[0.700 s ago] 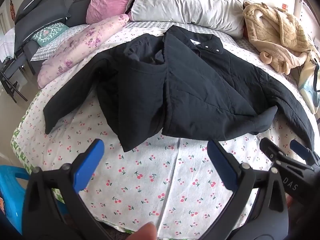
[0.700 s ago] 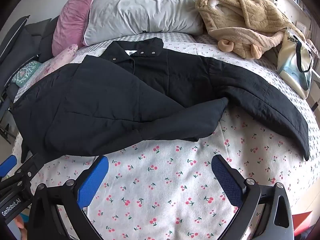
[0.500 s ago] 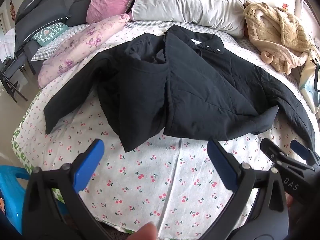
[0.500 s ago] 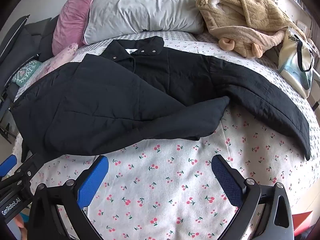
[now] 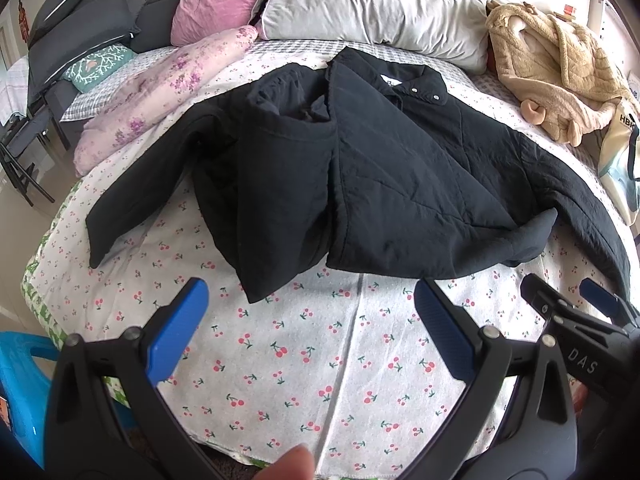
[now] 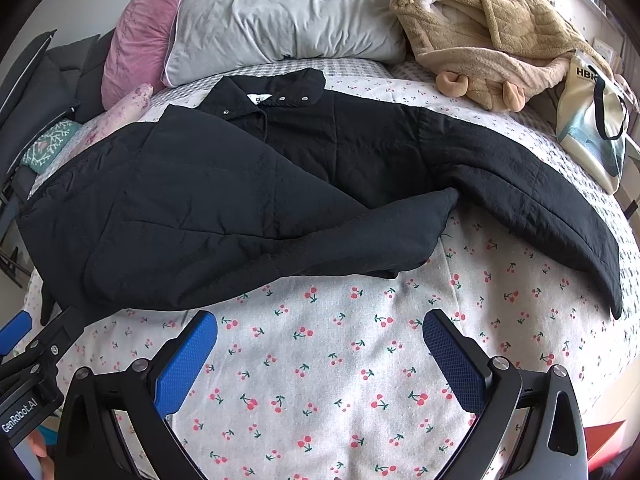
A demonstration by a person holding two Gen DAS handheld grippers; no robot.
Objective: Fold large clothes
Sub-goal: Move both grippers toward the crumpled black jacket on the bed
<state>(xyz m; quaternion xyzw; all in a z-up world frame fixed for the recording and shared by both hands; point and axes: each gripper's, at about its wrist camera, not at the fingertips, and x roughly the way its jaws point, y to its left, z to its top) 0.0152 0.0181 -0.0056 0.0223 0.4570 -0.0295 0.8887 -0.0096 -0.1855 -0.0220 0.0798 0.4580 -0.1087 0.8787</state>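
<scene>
Black quilted jacket (image 5: 400, 168) spread across the middle of the bed (image 5: 320, 360), collar toward the far pillows, hem toward the near edge. Left front panel already flopped over the body with its lining showing; both sleeves splayed outward, the right sleeve (image 6: 540, 208) running out toward the near right, the left sleeve (image 5: 140, 200) toward the near left.

Left gripper (image 5: 312, 312) hovering over bare cherry-print sheet just short of the hem, fingers spread wide, nothing held. Right gripper (image 6: 320, 344) likewise poised near the hem, fingers wide apart and empty.

Probably padded and soft, so bulky rather than heavy: likely to slump, hold air and spring back out of a crease. Shell looks smooth, perhaps somewhat slippery, so a shallow pinch may slide off. Best taken deep at a seamed edge: the hem corners, the cuff ends, or the shoulder seam, gripping through the padding rather than the outer layer alone. Sleeves likely need bringing in over the body first, each lifted at the cuff. No fragile parts visible beyond the snaps at the collar (image 6: 280, 92).
</scene>
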